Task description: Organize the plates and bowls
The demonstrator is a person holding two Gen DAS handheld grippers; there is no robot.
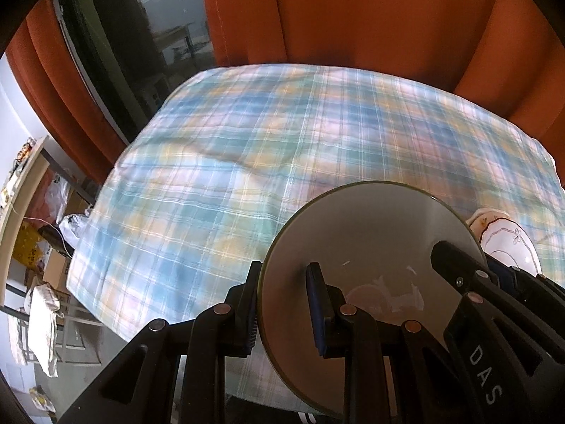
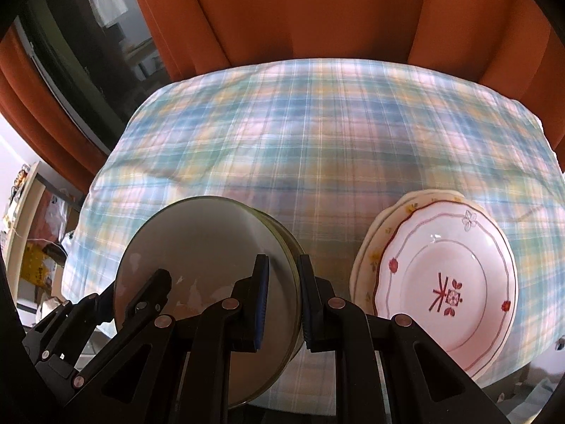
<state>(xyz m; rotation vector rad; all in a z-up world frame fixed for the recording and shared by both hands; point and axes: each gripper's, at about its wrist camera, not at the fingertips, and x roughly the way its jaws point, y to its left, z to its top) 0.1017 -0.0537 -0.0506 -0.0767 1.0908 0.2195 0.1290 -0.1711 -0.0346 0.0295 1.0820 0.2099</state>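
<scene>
Left wrist view shows our left gripper (image 1: 286,307) with its fingers clamped on the near-left rim of the grey bowl (image 1: 370,243). Our right gripper (image 2: 284,304) pinches the opposite rim, so the bowl hangs level over the near desk (image 2: 300,123). Two stacked patterned plates (image 2: 448,282) lie just right, likely its sorted neighbours.

My left gripper (image 1: 286,307) and right gripper (image 2: 282,304) are both black plastic linkages, silver round rivets, blue ribbed pads on the fingers (image 1: 317,311), "DAS" in white.
</scene>
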